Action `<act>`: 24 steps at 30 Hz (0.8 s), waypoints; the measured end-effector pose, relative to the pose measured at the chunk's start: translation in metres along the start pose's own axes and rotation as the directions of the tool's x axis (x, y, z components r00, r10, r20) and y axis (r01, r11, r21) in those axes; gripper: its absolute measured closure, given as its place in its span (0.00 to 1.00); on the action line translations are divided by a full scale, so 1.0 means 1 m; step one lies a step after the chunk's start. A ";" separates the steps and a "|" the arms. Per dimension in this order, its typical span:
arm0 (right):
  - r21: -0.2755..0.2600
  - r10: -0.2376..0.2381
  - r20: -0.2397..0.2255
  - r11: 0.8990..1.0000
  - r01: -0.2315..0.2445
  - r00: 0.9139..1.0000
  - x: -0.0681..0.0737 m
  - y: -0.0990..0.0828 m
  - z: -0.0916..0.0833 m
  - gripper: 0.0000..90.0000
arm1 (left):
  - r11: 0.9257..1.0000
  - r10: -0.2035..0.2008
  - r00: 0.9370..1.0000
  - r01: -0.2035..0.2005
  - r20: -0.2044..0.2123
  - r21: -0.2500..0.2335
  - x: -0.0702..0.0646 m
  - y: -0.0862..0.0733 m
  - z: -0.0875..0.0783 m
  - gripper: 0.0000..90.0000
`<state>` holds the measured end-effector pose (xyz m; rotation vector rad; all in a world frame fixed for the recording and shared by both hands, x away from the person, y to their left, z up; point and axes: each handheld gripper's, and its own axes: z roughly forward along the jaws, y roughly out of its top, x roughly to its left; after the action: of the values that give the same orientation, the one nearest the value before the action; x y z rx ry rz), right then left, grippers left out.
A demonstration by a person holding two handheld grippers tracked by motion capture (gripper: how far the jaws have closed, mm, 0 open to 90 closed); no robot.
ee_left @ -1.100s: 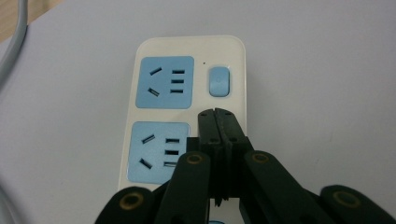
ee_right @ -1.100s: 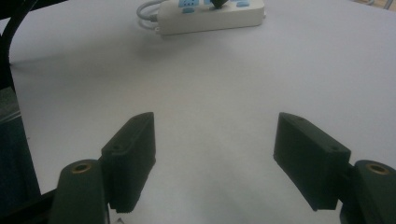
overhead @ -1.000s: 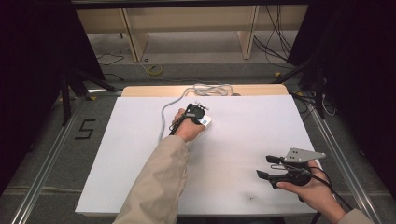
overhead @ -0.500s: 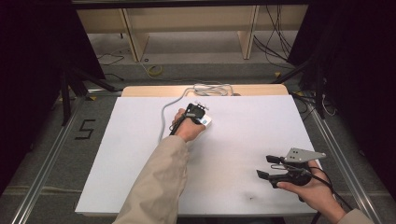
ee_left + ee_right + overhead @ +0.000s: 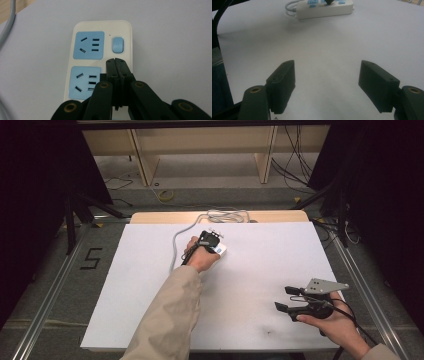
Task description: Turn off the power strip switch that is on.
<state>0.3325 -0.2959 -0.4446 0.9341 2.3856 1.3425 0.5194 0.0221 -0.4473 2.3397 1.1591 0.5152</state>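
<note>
Left tongs closed, tips just short of blue switch on power strip mid-tabletop, right tongs open and idle near edge; risk: off-centre push skids strip or slips tips onto socket.

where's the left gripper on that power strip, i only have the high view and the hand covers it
Observer: The left gripper has its jaws closed together, tips over the power strip just below a blue switch.
Operator: any plugs in it
Observer: The two blue sockets in the left gripper view hold no plug.
Operator: and the right one
Observer: The right gripper has its jaws wide apart over bare white table, holding nothing.
</note>
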 end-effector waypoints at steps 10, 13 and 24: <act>-0.002 0.000 -0.001 1.000 0.000 1.000 0.000 0.000 0.000 0.33 | 1.000 0.002 1.000 -0.002 -0.002 0.001 0.000 0.000 0.000 1.00; -0.003 0.000 0.000 1.000 0.000 1.000 0.000 0.000 0.000 0.33 | 1.000 0.002 1.000 -0.002 0.000 0.000 0.000 0.000 0.000 1.00; -0.006 0.000 -0.001 1.000 0.000 1.000 0.000 0.000 0.000 0.33 | 1.000 0.006 1.000 -0.006 -0.001 -0.006 0.000 0.000 0.000 1.00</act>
<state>0.3324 -0.2961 -0.4442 0.9317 2.3804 1.3499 0.5192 0.0223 -0.4473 2.3387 1.1494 0.5214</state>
